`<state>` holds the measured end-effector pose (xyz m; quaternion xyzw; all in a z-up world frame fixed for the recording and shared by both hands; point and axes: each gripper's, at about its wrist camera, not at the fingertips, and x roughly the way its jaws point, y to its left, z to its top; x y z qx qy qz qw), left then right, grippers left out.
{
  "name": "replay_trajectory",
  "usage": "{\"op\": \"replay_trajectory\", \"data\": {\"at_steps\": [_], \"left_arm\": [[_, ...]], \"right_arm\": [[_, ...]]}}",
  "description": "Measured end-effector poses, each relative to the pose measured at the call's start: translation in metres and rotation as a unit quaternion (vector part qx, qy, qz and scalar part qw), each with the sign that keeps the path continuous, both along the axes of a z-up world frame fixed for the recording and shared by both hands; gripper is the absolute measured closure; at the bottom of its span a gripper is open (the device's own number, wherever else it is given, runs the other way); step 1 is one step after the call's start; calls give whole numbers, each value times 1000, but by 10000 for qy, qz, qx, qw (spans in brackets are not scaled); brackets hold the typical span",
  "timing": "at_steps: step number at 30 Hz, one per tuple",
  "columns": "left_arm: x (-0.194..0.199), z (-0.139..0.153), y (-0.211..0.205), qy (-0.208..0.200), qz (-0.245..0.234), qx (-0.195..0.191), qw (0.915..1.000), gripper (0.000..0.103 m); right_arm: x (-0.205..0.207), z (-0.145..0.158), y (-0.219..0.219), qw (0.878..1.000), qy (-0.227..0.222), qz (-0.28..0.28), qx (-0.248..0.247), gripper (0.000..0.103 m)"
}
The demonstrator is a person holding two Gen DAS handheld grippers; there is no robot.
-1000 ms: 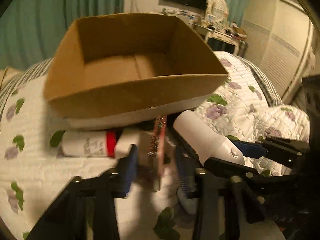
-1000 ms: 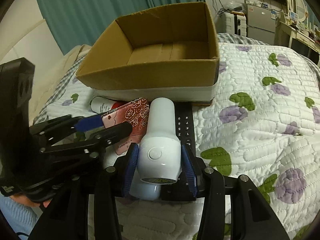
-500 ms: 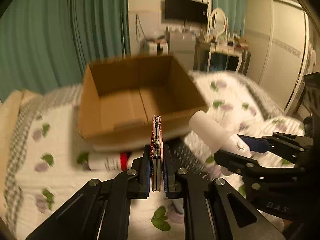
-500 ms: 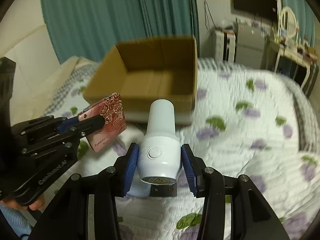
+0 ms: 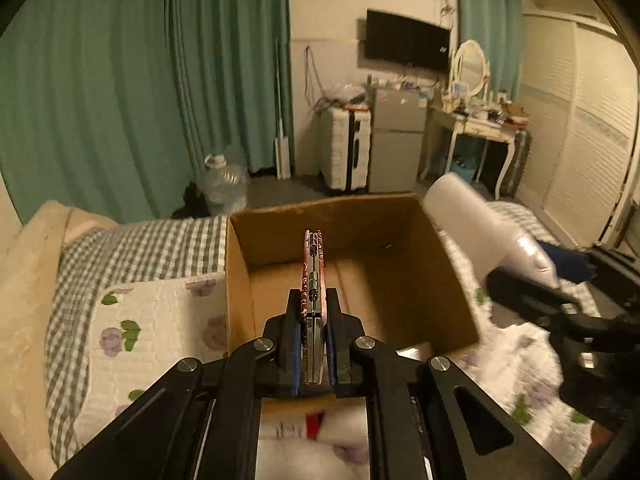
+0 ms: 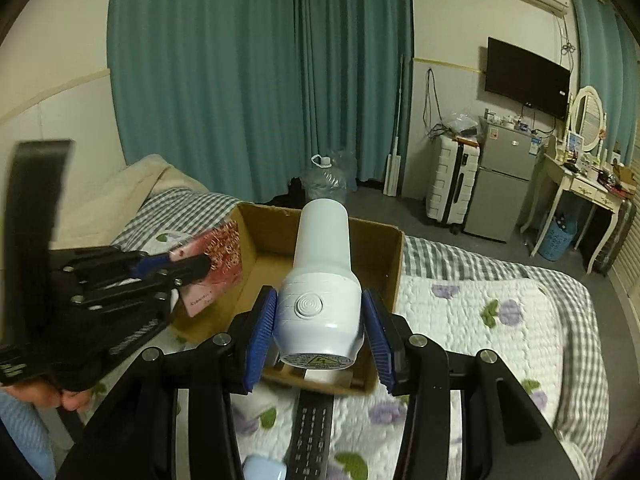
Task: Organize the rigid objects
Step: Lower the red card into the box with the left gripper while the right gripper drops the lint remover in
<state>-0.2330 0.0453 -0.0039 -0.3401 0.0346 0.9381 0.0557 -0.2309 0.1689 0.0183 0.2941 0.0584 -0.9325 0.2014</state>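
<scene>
My left gripper [image 5: 313, 344] is shut on a thin pink rose-patterned case [image 5: 313, 276], held edge-on above the open cardboard box [image 5: 240, 280] on the bed. In the right wrist view the case [image 6: 212, 272] hangs over the box's left wall [image 6: 248, 280]. My right gripper [image 6: 320, 332] is shut on a white hair-dryer-like appliance [image 6: 320, 276], held over the box's near edge; it also shows at the right of the left wrist view [image 5: 480, 224]. A white tube with a red band [image 5: 304, 426] lies on the quilt under the left gripper.
A black keyboard-like remote [image 6: 312, 432] and a pale blue object [image 6: 264, 470] lie on the flowered quilt [image 6: 480, 320] in front of the box. Beyond the bed stand a water jug [image 6: 324, 178], a suitcase [image 6: 452, 184], a small fridge [image 6: 504, 184] and a dressing table [image 6: 580, 184].
Both grippers have lifted off the quilt with their objects and moved forward over the box. The left gripper closed on the pink case within the last second.
</scene>
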Motion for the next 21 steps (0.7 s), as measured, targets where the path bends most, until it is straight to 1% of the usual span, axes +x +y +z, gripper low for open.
{"op": "replay_trajectory", "data": {"at_steps": [3,6,8,9,10,11,12,13,16,21], "left_arm": [[-25,-24,0,-139,12,-136,9998,93],[-38,-41,-1,-228,2,-177,9996,93],[-42,-48,0,-226,-3,-271,9994,93],[-42,-49,2,-175,76,-412,9990,90],[-39,-47,5,-39,70,-477,9988,87],[-36,-43,6,127,8,-494,9987,81],[-34,-38,6,279,-55,-441,9986,55],[-33,-36,5,311,-23,-392,9987,33],[-32,-33,-5,327,99,-185,9992,33],[-19,-33,-24,240,324,-75,9992,33]], "right_arm": [[-24,-15,-5,9999,-103,2,14,59],[-44,-34,-9,9998,-214,-17,9,59],[-55,-45,-10,9996,-291,-21,-36,59],[-58,-50,-9,9995,-315,-17,-48,59],[-63,-54,-10,9995,-325,-11,-48,59],[-65,-57,-10,9994,-332,-8,-54,59],[-68,-59,-10,9994,-342,-19,-75,59],[-70,-60,-9,9993,-348,-28,-94,59],[-75,-59,-13,9995,-318,-21,-92,59],[-77,-56,-19,9996,-237,-117,29,58]]}}
